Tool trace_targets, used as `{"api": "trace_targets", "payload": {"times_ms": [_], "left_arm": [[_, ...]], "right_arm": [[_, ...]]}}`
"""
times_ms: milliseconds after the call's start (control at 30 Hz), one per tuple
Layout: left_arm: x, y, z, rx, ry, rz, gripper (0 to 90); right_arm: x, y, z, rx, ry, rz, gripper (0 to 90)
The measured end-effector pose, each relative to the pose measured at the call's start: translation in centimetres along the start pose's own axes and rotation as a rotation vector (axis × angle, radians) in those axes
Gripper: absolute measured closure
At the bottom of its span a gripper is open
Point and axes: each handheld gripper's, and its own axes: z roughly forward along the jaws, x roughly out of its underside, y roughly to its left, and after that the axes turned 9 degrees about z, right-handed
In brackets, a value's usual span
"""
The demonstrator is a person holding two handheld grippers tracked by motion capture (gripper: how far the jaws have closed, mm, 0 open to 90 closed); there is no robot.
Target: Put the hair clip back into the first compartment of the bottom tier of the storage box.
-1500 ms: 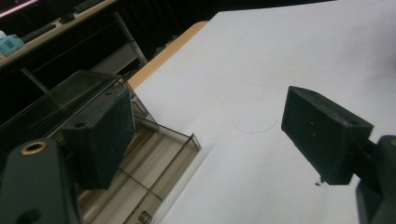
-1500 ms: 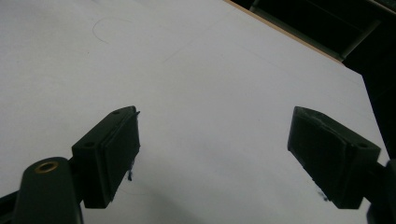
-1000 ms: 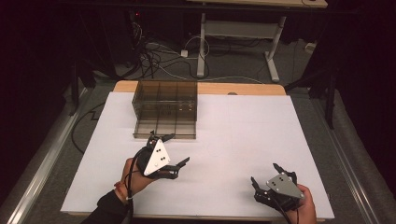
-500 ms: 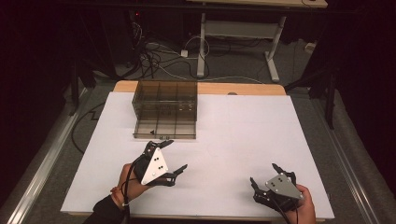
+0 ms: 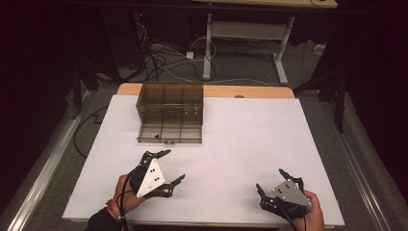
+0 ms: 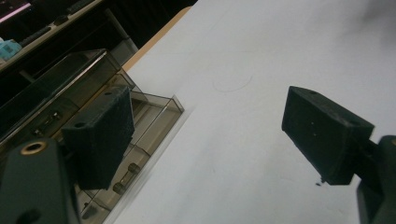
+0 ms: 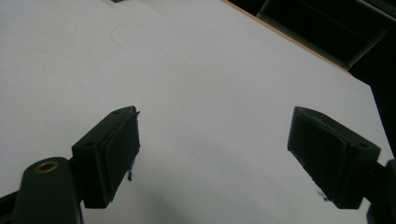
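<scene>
The white counter (image 5: pixel 250 144) carries a smoked compartment box (image 5: pixel 171 113) at its far left. The left tongs (image 5: pixel 166 166) hover near its front drawer, spread wide, empty. Approach level and centre the drawer edge between the pads. The right tongs (image 5: pixel 274 185) rest apart, wide open, empty.

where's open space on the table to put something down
The white table top lies bare from the smoky compartment box across to the right edge, and between the left gripper and the right gripper. It is crowded only at that box, far left.
</scene>
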Motion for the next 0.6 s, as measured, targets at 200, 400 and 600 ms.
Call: {"api": "trace_targets", "payload": {"times_ms": [200, 400, 600], "left_arm": [[1.0, -0.2, -0.1, 0.003, 0.015, -0.006, 16.0], [2.2, -0.2, -0.3, 0.006, 0.028, -0.031, 16.0], [3.2, -0.3, -0.6, 0.008, 0.049, -0.048, 16.0]], "right_arm": [[-0.1, 0.1, -0.1, -0.005, -0.005, -0.001, 17.1], [-0.1, 0.2, -0.1, -0.008, -0.006, -0.002, 17.1], [-0.1, 0.2, -0.1, -0.009, -0.006, -0.001, 17.1]]}}
